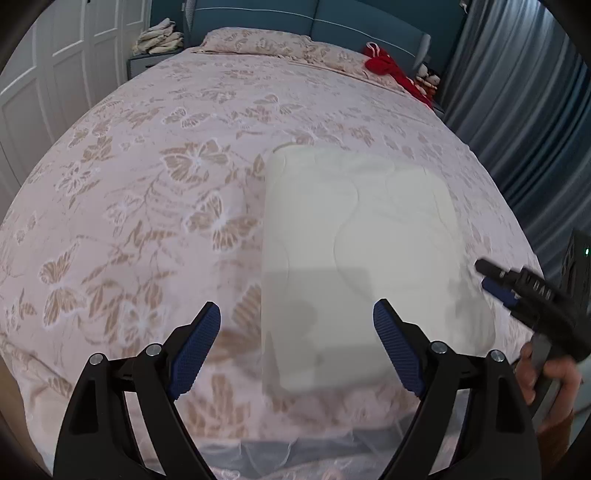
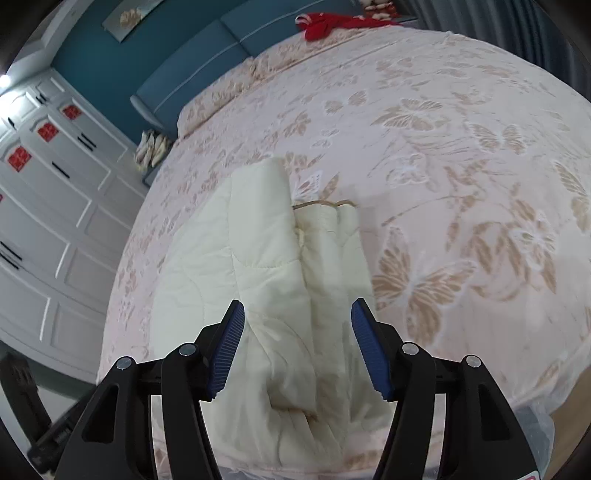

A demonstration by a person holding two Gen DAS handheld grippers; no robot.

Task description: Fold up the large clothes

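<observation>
- Cream quilted garment — folded into a thick, puffy rectangle.
- Its long axis runs from the bed's foot edge toward the headboard.
- It lies near the foot edge.
- Left tongs and right tongs — both spread, pinching nothing.

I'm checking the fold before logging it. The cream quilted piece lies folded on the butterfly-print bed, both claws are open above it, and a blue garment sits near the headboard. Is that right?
One detail is wrong: the garment near the headboard is red, not blue, as the left wrist view shows. The cream quilted piece does lie folded on the butterfly-print bed, with the left claw and right claw open above it.
</observation>
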